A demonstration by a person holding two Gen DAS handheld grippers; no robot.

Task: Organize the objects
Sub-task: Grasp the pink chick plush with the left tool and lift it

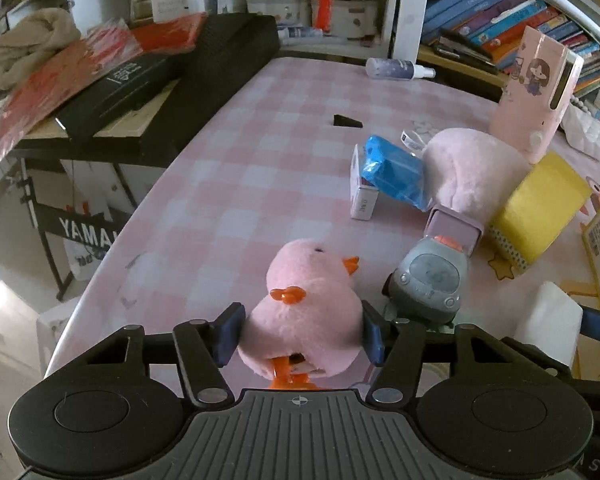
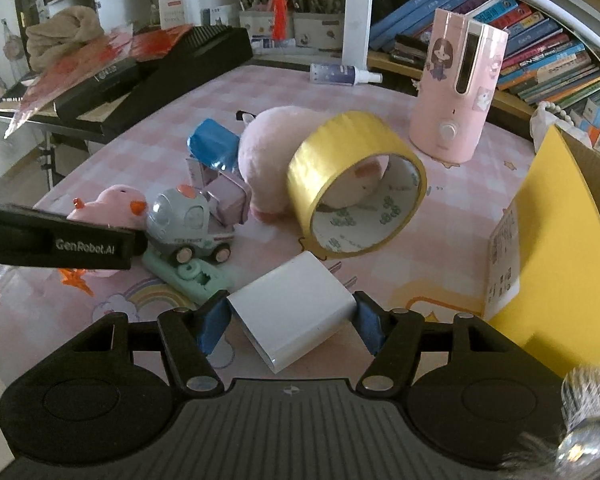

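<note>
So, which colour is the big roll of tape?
Yellow roll of tape, white inside; right wrist view shows best.

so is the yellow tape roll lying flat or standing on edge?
On edge. The yellow tape roll stands on its rim on the table, its open core facing the right wrist camera, with the plush behind visible through it.

A cluttered study corner is seen in soft daylight.
A counter [image 1: 236, 168] spread with a pink checked cloth is flanked on the left by a black keyboard [image 1: 204, 80] on its stand; behind, white shelving [image 2: 356, 12] is stacked with books [image 2: 540, 52] and pen pots [image 1: 276, 8], and pale floor [image 1: 4, 312] is glimpsed below.
</note>
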